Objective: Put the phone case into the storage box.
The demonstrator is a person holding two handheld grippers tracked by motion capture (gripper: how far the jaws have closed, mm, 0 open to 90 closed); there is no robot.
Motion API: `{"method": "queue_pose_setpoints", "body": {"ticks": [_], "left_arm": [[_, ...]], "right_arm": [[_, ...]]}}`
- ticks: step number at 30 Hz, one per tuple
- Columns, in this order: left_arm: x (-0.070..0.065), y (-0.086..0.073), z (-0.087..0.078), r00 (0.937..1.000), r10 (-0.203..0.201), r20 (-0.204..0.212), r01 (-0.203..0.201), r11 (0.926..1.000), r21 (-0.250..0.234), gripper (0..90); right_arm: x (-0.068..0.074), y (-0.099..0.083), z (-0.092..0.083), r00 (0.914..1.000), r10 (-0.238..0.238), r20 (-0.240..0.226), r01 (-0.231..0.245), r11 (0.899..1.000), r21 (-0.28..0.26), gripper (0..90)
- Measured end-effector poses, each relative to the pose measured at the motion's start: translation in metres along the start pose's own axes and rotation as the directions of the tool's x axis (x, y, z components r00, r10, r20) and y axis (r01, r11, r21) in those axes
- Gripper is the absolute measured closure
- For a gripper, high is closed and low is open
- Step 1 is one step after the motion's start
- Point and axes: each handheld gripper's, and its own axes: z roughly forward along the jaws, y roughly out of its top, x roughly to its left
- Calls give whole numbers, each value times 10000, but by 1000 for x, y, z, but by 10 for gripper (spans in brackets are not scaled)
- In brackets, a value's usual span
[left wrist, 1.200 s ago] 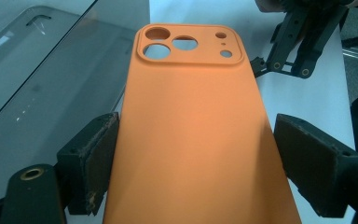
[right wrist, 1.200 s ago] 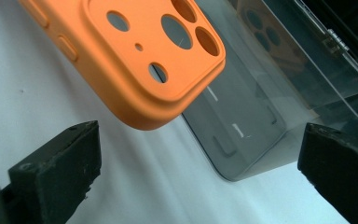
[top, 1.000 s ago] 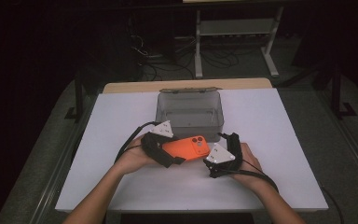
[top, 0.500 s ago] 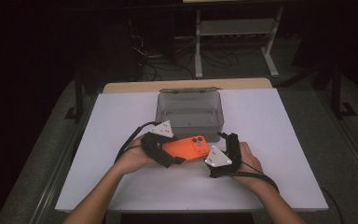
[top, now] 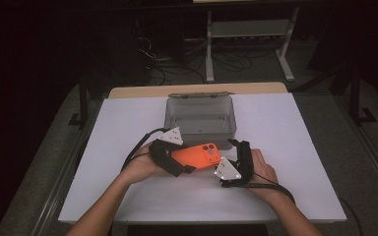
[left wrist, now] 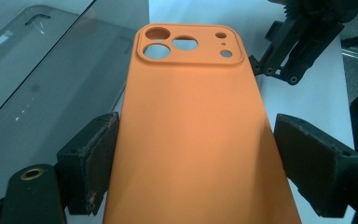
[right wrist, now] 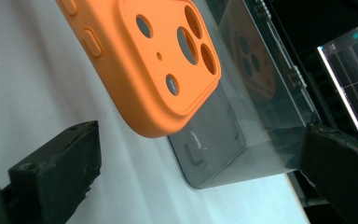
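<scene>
Nothing has moved — left tool (top: 184,164) grips orange phone case (top: 197,156), camera end toward wide-open right tool (top: 237,150).

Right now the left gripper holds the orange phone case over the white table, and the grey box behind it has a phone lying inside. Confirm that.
One thing is wrong: the grey box is empty, as the high view shows. The rest stands: the left gripper is shut on the orange phone case over the white table.
</scene>
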Motion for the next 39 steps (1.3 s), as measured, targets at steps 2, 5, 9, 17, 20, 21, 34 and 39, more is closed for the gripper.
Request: {"method": "queue_pose_setpoints", "body": {"ticks": [2,5,9,17,20,21,34,39], "left_arm": [[0,0,0,10000,14,0,-14,10000,-16,166],[0,0,0,10000,43,-5,-43,10000,10,166],[0,0,0,10000,40,15,-40,10000,10,166],[1,0,0,10000,45,-7,-45,10000,7,166],[1,0,0,10000,24,-7,-24,10000,8,165],[0,0,0,10000,24,-7,-24,10000,9,166],[0,0,0,10000,21,-25,-21,10000,11,166],[0,0,0,10000,24,-29,-24,10000,24,166]], "right_arm": [[1,1,0,9999,-127,79,127,9999,4,0],[1,1,-1,9990,-399,201,399,9992,-23,0],[2,2,-1,9974,-655,315,656,9978,-28,0],[4,3,-2,9936,-978,564,983,9951,-58,0],[5,4,-2,9913,-1160,623,1166,9932,-65,0],[5,4,-2,9911,-1165,646,1172,9931,-70,0],[9,6,-3,9794,-1766,979,1775,9841,-8,0],[10,8,-4,9771,-1879,995,1894,9819,-54,0]]}}
